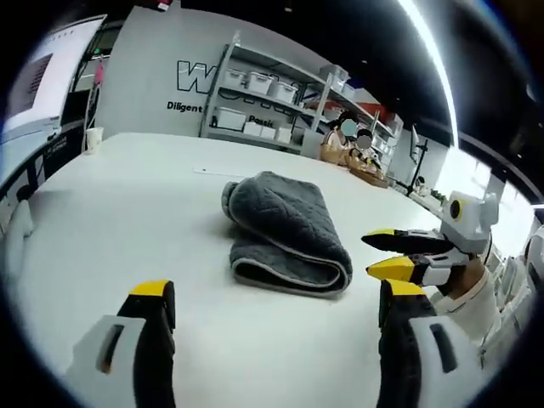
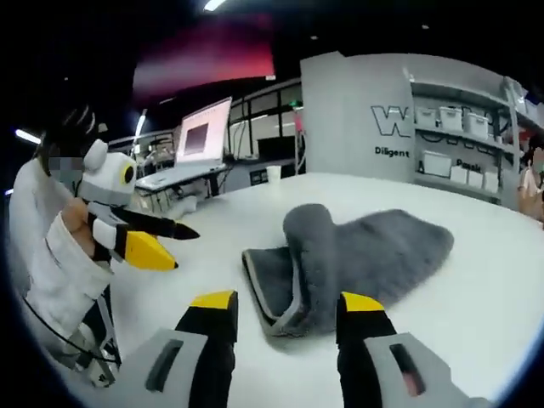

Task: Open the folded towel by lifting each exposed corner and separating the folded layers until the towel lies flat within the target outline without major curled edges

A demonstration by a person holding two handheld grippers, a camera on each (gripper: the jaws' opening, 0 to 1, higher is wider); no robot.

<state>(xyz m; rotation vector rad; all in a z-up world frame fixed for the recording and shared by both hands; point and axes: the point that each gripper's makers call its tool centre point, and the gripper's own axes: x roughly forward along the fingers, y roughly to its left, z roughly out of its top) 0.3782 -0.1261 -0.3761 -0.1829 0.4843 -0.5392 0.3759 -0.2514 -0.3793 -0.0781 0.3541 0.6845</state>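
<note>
A dark grey folded towel [image 1: 285, 229] lies on the white table [image 1: 127, 212], its thick folded end with a pale trim facing me. My left gripper [image 1: 276, 293] stands open a short way in front of that end, with nothing between its jaws. My right gripper [image 1: 366, 255] comes in from the right, its yellow-tipped jaws apart just beside the towel's near right corner. In the right gripper view the towel [image 2: 365, 251] lies ahead with its layered edge rising between the open jaws of the right gripper [image 2: 287, 303]. The left gripper [image 2: 187, 248] hangs at the left, open, held by a white-sleeved hand.
Shelves [image 1: 263, 93] with white bins stand behind the table. A paper cup [image 1: 93, 138] sits at the far left edge, and baskets [image 1: 357, 161] at the far right. A laptop [image 2: 200, 140] is on a desk beyond the table.
</note>
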